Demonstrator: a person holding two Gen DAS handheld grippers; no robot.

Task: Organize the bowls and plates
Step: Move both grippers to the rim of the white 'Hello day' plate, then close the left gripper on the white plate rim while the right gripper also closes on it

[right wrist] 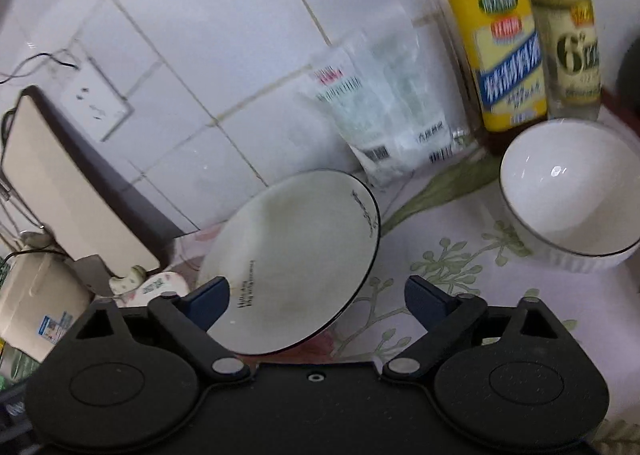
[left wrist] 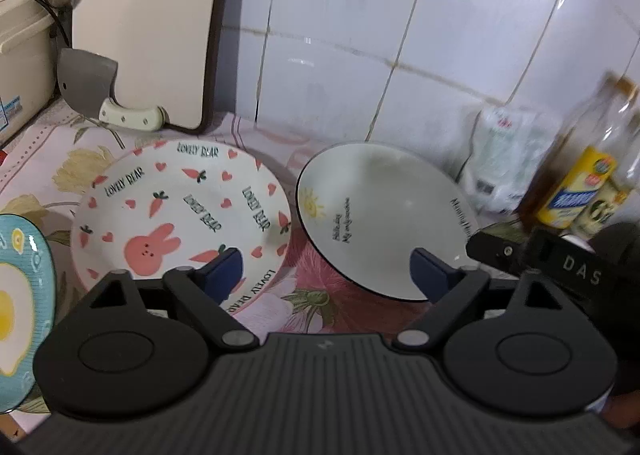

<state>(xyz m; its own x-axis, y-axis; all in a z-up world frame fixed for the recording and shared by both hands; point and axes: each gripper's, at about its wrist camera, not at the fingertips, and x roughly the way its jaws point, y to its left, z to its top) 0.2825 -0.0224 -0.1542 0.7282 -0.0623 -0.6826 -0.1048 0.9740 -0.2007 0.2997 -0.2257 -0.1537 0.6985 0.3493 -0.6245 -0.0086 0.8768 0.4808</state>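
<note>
While both grippers hang wide apart and empty, the white plate (right wrist: 292, 259) is the pivot. It sits tilted, far rim raised, near rim low right in front of the right gripper (right wrist: 316, 299), partly between its jaws. From the left gripper (left wrist: 328, 275) it lies ahead-right; that gripper's right finger overlaps its near edge. Contact: can't tell in either view. Right gripper looks nearer, so likely it takes the near rim.

Count:
- plates: 3. White plate, rabbit plate (left wrist: 180, 211) flat ahead-left of the left gripper, egg plate (left wrist: 16, 295) at far left edge.
- bowls: 1. White bowl (right wrist: 568, 195), upright, ahead-right of the right gripper, apart from the white plate.
- bottles (right wrist: 508, 51): 2, behind the bowl.
</note>
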